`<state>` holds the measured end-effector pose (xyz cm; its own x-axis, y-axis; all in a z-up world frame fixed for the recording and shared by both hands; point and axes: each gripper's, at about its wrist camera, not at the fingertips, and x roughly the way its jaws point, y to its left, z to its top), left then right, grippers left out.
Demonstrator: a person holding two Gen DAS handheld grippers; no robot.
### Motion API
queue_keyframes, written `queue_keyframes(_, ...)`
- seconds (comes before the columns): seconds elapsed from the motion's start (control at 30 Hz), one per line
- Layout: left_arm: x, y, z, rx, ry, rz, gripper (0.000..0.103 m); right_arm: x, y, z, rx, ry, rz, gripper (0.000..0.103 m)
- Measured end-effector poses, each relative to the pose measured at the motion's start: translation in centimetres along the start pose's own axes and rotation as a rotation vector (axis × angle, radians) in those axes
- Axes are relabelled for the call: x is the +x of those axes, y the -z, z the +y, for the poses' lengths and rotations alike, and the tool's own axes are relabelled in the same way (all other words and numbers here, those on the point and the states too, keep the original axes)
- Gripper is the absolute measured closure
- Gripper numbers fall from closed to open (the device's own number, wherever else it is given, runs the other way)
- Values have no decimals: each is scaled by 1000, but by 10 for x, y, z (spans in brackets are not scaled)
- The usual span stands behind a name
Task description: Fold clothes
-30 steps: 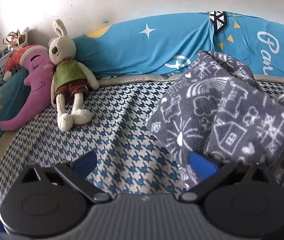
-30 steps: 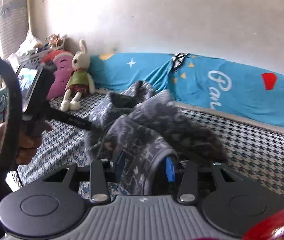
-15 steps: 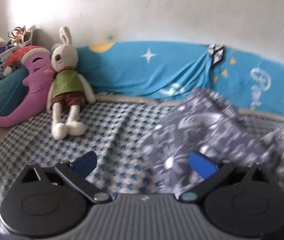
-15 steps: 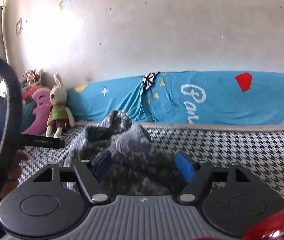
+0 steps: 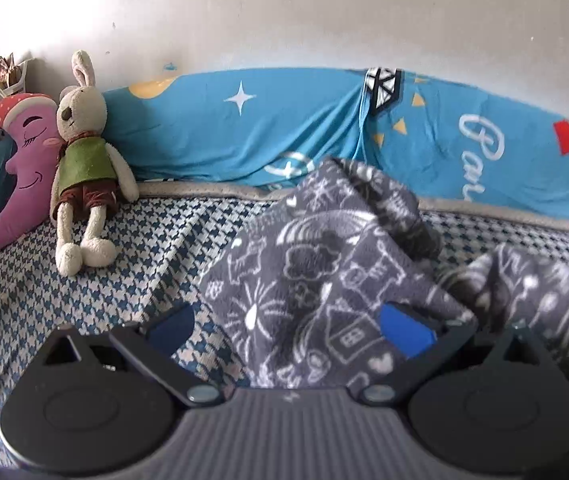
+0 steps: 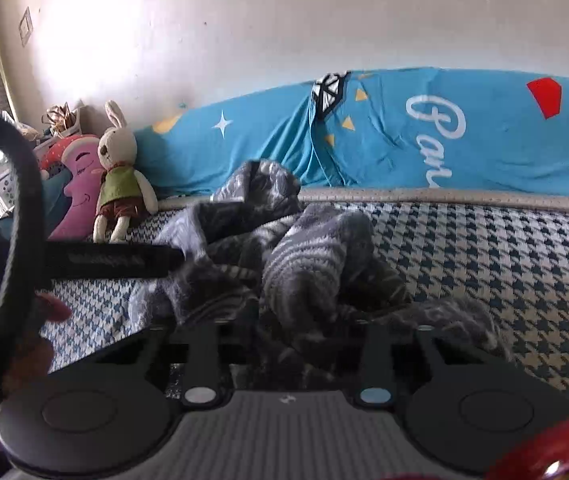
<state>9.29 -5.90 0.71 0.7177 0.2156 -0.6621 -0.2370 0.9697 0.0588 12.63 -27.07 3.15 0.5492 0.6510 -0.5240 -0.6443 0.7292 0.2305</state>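
1. Half a second ago the right gripper had its blue fingers spread wide above the grey garment; now the fingers are drawn in narrow and buried in the cloth, gripping a bunched fold.
2. The left gripper was wide open then and remains so, fingers far apart, the garment's printed corner lying between them, not pinched.
3. The garment sits crumpled on the checked bed, near the middle, just this side of the blue sheet.
4. White script on the sheet reads "Par"; the rest is cut off.
5. Only the right view shows the left gripper's black body and a hand at the near left; the garment's doodle print is clear only in the left view.
6. A stuffed rabbit and a purple moon pillow lean at the far left.
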Motion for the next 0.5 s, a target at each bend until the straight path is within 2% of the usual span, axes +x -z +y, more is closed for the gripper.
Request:
queue_keyframes(0.13,-2,1,1,4,-22,-18,0,-18,-4,-7,16,45,-70,79)
queue_keyframes(0.33,-2,0,0,10,-21,-23,0,-57,-16,-31,74,199,-223,81)
queue_keyframes(0.5,-3,2,-7,38,-7,-22,0,-69,-14,-39,75,353,-247,82)
